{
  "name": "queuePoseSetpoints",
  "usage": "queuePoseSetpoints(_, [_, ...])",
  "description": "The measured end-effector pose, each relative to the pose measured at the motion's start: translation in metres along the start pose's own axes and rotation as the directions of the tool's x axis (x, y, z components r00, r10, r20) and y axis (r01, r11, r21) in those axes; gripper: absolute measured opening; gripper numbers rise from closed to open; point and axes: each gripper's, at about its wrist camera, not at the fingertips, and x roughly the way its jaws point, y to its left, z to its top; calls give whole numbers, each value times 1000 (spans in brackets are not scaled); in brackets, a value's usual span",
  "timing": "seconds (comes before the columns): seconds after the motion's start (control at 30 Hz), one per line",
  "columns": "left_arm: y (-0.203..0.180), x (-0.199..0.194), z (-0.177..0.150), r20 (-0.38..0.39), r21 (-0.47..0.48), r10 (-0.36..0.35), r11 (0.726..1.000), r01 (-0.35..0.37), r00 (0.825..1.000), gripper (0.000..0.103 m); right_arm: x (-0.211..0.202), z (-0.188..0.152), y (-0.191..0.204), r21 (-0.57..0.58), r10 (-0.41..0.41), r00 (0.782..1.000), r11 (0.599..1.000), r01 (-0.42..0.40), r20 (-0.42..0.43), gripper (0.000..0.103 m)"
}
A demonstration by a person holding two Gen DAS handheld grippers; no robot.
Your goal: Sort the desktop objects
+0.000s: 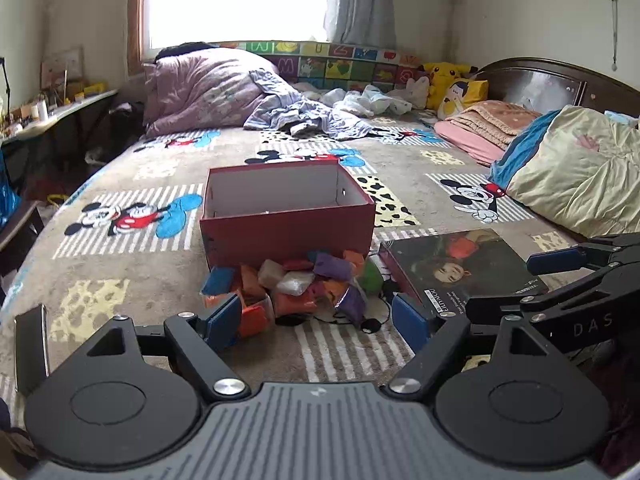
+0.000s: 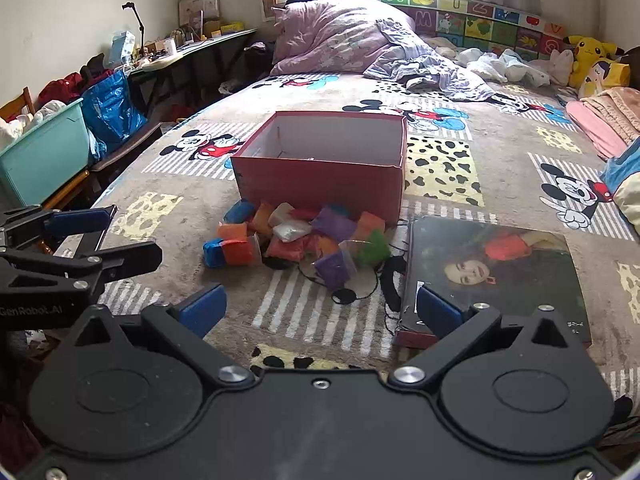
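Observation:
A red open box (image 1: 286, 232) (image 2: 320, 176) stands on the bed. A pile of coloured clay packets (image 1: 296, 284) (image 2: 296, 236) lies against its near side. A book with a woman's portrait (image 1: 460, 264) (image 2: 496, 272) lies to the right of the pile. My left gripper (image 1: 316, 322) is open just short of the pile, its left finger (image 1: 222, 322) close beside an orange packet. My right gripper (image 2: 320, 310) is open and empty, its right finger (image 2: 438, 312) over the book's near left corner.
The patterned bedcover (image 2: 440, 168) holds a pink quilt (image 1: 204, 88), loose clothes (image 1: 312, 112), pillows (image 1: 576, 172) and a yellow plush toy (image 1: 444, 76). A cluttered desk (image 2: 192, 48), a teal bin (image 2: 44, 152) and a blue bag (image 2: 110, 104) stand left of the bed.

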Motion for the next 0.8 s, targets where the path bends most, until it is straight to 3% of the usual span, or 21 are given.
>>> queuePoseSetpoints(0.8, [0,6,0,-59,-40,-42,998,40,997,82,6,1,0,-2,6,999,1000,-6,-33,102])
